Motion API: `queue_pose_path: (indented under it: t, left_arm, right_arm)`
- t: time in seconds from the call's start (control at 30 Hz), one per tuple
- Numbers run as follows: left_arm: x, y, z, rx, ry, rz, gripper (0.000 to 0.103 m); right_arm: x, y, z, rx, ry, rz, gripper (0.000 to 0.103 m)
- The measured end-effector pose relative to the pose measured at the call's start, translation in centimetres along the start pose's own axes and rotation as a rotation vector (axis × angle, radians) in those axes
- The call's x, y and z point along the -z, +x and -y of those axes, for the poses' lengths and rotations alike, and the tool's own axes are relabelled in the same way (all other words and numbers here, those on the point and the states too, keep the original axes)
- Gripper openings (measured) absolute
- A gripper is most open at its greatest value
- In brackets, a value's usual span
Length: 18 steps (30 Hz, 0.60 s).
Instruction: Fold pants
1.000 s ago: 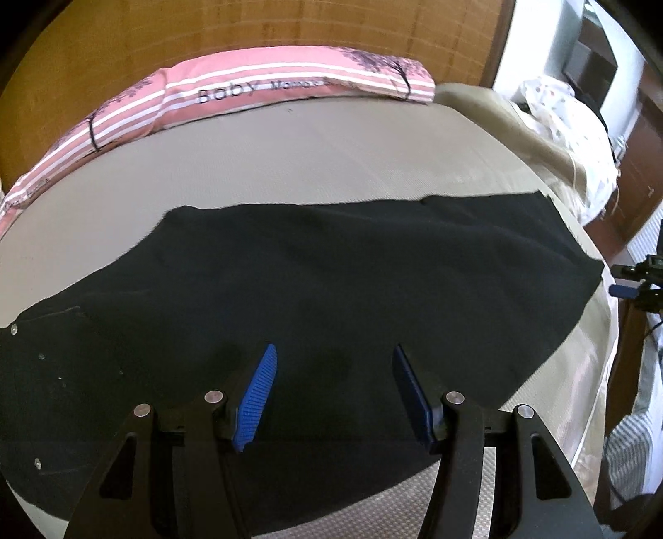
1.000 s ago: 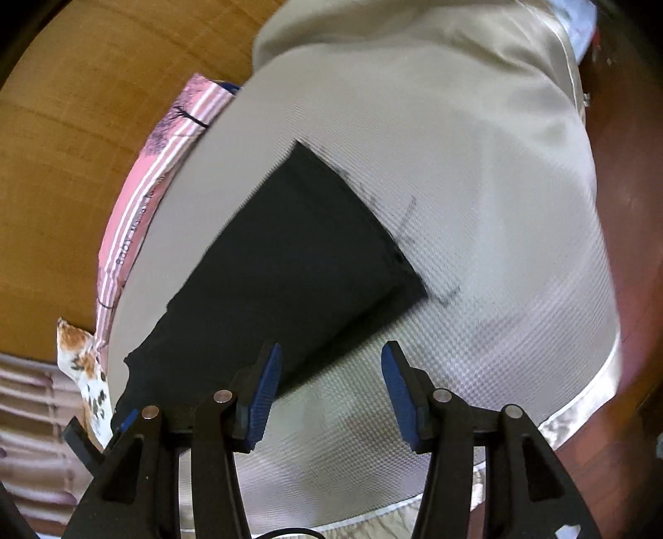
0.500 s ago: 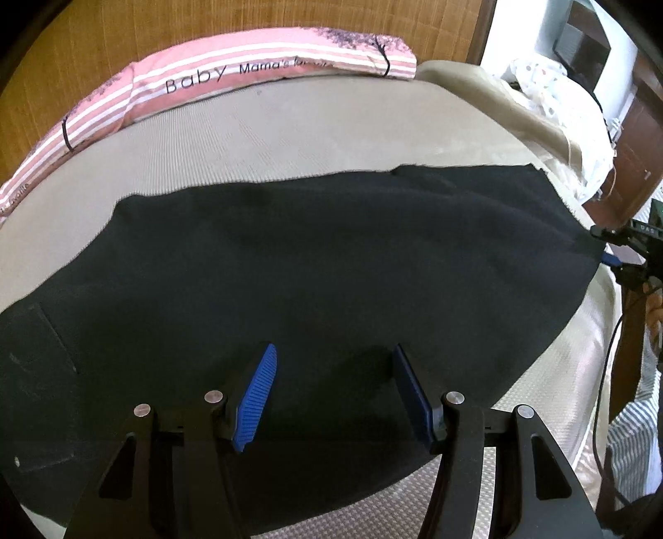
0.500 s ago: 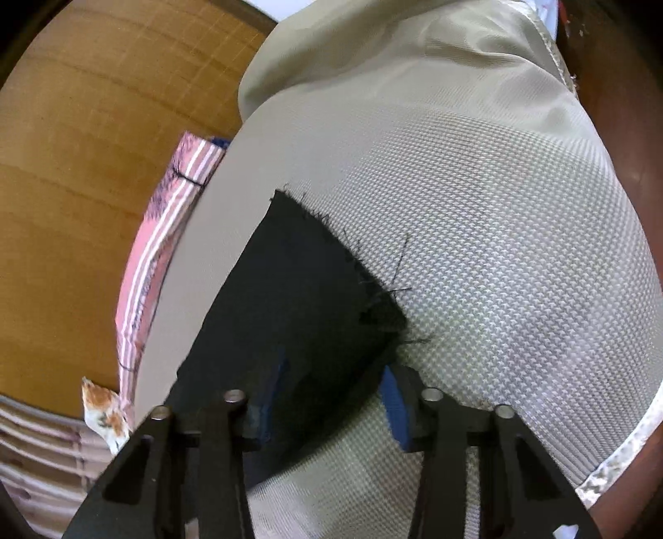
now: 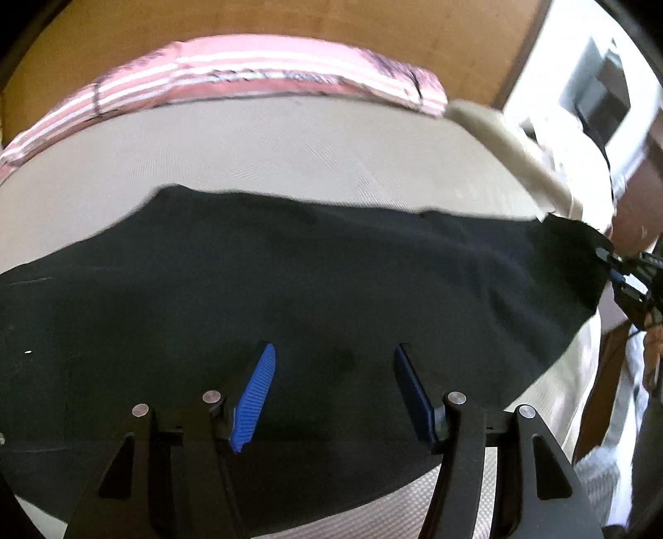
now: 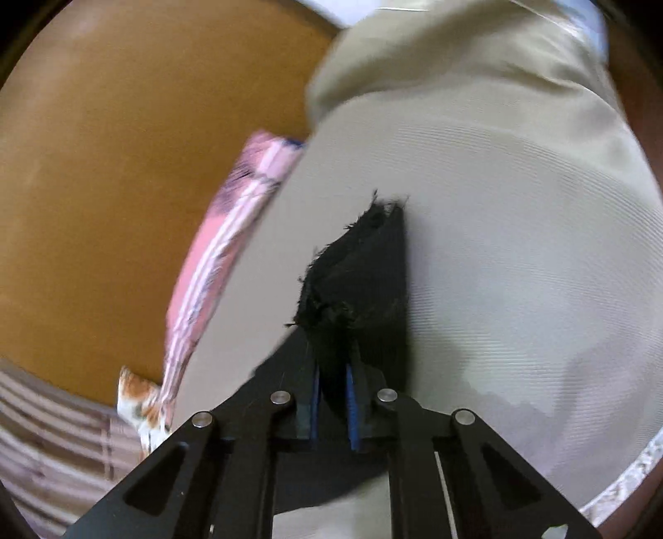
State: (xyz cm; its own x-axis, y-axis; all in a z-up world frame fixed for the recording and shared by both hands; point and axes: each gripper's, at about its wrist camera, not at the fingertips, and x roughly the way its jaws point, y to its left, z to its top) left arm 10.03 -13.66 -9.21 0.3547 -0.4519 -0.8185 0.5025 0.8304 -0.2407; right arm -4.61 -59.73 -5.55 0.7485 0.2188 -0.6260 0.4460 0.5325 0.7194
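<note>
In the left wrist view, the pants point(image 5: 310, 290) lie spread as a wide black sheet across the middle of the frame, on the beige bed point(image 5: 269, 141). Their upper edge runs from the left border to the right, and their lower edge curves along the bottom of the frame behind my tool. A pink striped pillow point(image 5: 232, 78) stretches along the top of the bed against a brown headboard point(image 5: 290, 20). My left gripper point(image 5: 333, 373) sits at lower centre with its blue pads wide apart above the cloth, and nothing is pinched between them. At the far right edge the pants taper to a corner, and there my right gripper point(image 5: 613, 263) meets that corner; the frame is blurred there. In the right wrist view, the headboard fills the upper left, with the pillow running down the left of centre as a pink band. At the lower left a striped brown cloth point(image 6: 49, 435) shows. At centre my right gripper point(image 6: 331, 373) has just been closing and now its pads are clamped on the frayed hem of the pants point(image 6: 356, 282), which bunches up in a dark peak above the jaws. The bed fills the right half of that frame, pale and finely woven.
</note>
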Motion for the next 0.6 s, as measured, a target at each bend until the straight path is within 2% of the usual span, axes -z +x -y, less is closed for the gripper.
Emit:
queue_pose_path:
  t: [0.17, 0.27, 0.4, 0.6]
  left_arm:
    - [-0.6, -2.8, -2.8, -0.002, -0.076, 0.058, 0.060]
    - [-0.7, -4.5, -4.8, -0.005, -0.124, 0.090, 0.060]
    - [-0.5, -6.3, -7.3, 0.000, -0.187, 0.122, 0.060]
    - [0.3, -7.9, -10.8, -0.002, -0.271, 0.136, 0.060]
  right_arm:
    - [1.2, 3.0, -7.5, -0.105, -0.097, -0.073, 0.011]
    - [3.0, 5.6, -12.3, -0.169, -0.163, -0.142, 0.011]
    - [7.2, 9.7, -18.1, -0.231, -0.274, -0.262, 0.011]
    - [14.4, 15.9, -21.7, -0.226, -0.400, -0.448, 0.011]
